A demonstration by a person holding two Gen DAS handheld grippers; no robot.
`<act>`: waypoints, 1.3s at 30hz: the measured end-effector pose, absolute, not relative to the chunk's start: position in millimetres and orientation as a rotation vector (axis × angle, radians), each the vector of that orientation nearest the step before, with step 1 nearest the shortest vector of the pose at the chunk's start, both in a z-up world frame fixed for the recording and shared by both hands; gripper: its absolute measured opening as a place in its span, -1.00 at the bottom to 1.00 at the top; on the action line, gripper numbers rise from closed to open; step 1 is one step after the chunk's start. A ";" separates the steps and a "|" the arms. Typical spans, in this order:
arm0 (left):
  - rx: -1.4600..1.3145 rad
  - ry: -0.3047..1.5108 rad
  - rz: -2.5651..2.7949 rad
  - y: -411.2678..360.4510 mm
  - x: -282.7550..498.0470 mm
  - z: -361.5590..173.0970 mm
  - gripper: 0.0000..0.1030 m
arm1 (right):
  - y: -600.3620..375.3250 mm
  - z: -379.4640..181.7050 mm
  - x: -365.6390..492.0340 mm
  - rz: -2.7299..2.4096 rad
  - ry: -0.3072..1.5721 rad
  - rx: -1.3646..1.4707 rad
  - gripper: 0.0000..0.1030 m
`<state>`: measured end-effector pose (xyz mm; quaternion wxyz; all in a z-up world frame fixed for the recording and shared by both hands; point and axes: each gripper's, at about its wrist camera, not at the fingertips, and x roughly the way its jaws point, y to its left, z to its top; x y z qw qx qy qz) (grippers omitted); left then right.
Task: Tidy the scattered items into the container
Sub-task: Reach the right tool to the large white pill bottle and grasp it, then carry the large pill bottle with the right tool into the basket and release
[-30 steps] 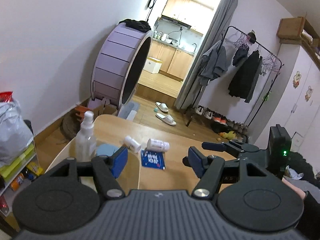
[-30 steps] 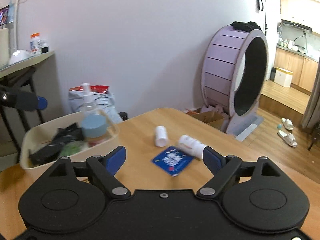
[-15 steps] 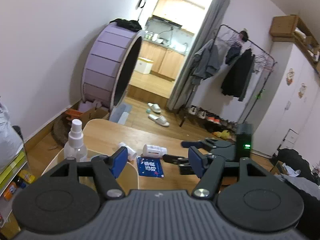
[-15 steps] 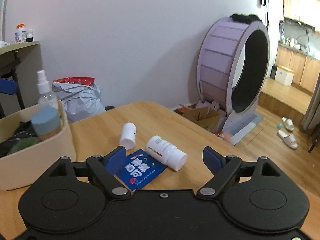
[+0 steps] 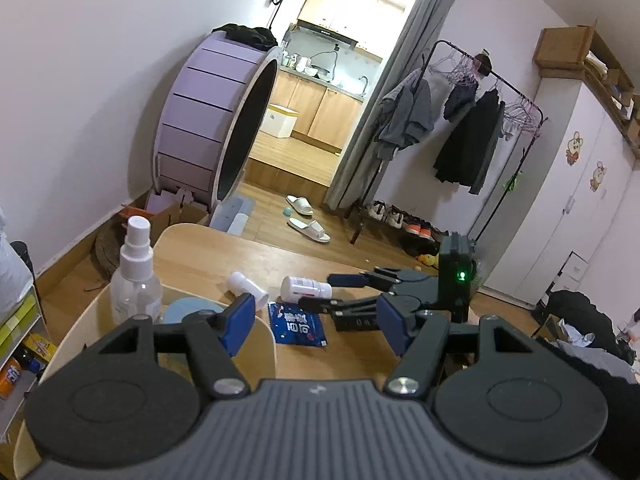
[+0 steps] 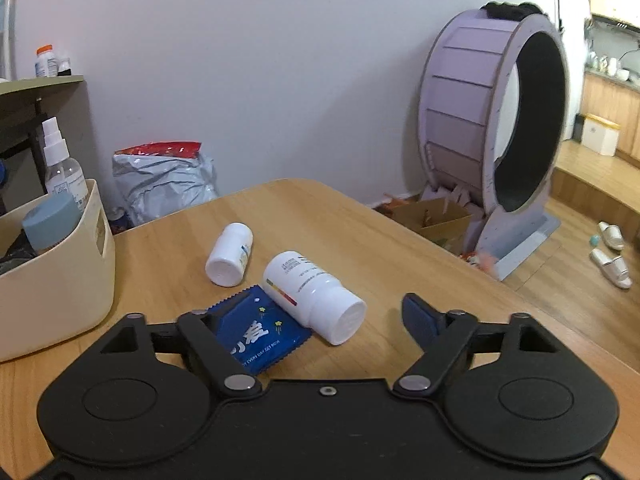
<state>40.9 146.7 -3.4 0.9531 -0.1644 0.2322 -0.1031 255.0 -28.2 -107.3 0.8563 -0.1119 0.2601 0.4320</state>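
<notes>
White bottle (image 6: 314, 296) lies on side, touching blue packet (image 6: 260, 332). My right gripper (image 6: 316, 316) wide, straddling bottle, holding nothing.

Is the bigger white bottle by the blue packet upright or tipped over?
Tipped over. The bigger white bottle lies on its side on the table, cap end toward the right gripper, partly over the blue packet.

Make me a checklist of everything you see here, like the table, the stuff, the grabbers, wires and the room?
Surface: wooden table, bare between items.
Job's things: two white bottles lying down; blue packet flat; cream bin holding spray bottle and a blue-lidded jar.
Clutter: nothing seen on the table.
Grippers: right gripper open around the larger bottle; left gripper open, empty.
Cables: nothing seen.
Surroundings: purple wheel, grey bag, clothes rack.
</notes>
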 end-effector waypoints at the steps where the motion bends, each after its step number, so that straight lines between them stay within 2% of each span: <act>1: -0.335 0.472 -0.208 147.1 41.8 -3.3 0.28 | -27.8 -107.0 255.6 0.914 0.548 -0.240 0.26; 4: -0.352 0.467 -0.206 149.0 42.2 -1.8 0.28 | -26.1 -108.4 257.8 0.935 0.571 -0.257 -0.05; 7: -0.362 0.457 -0.203 151.7 41.8 0.8 0.28 | -25.5 -109.9 254.9 0.955 0.588 -0.275 -0.26; 15: -0.375 0.443 -0.199 156.4 38.4 6.0 0.28 | -35.6 -101.7 241.9 0.948 0.551 -0.262 -0.29; 26: -0.373 0.413 -0.171 172.9 22.8 19.0 0.28 | -56.4 -52.2 194.7 0.948 0.501 -0.314 -0.38; 39: -0.337 0.397 -0.060 198.0 -11.3 41.4 0.29 | -23.7 -11.2 125.0 1.033 0.446 -0.240 -0.38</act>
